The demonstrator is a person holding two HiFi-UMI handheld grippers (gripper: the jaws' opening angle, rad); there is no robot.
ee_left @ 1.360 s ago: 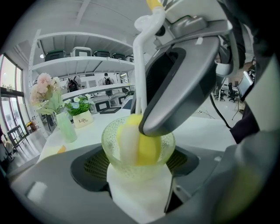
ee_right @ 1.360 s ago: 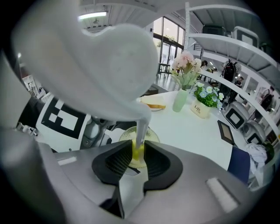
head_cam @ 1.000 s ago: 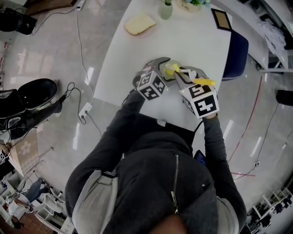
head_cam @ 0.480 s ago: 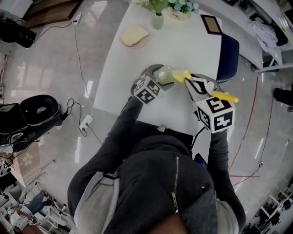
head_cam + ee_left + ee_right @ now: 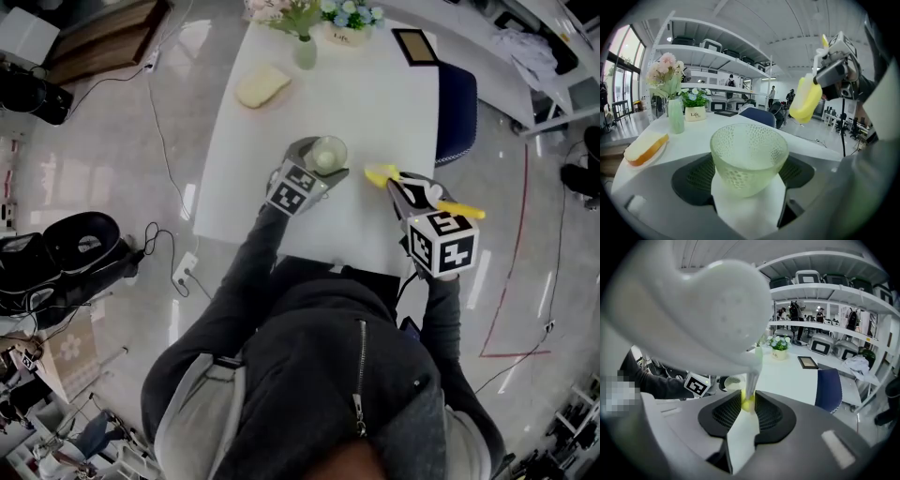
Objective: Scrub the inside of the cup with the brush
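Observation:
A pale green dimpled glass cup (image 5: 328, 154) (image 5: 749, 157) sits upright between the pads of my left gripper (image 5: 322, 161) (image 5: 748, 174) over the white table (image 5: 375, 103). Those jaws have just been opening a little, with the cup still between them and both pads against its sides. My right gripper (image 5: 405, 190) (image 5: 747, 404) is shut on a yellow brush (image 5: 382, 175) (image 5: 805, 99) (image 5: 748, 401). It holds the brush to the right of the cup, clear of the rim. In the right gripper view the cup (image 5: 733, 382) shows small beyond the jaws.
At the table's far end are a yellow sponge on a plate (image 5: 261, 86) (image 5: 644, 149), a green vase with flowers (image 5: 304, 47) (image 5: 675, 115), a small planter (image 5: 342, 33) and a picture frame (image 5: 415, 44). A blue chair (image 5: 457, 112) stands at the right edge.
The brush head was at the cup's mouth a second ago. My right gripper has since drawn it out to the right and rolled. The left gripper kept its place with the cup.

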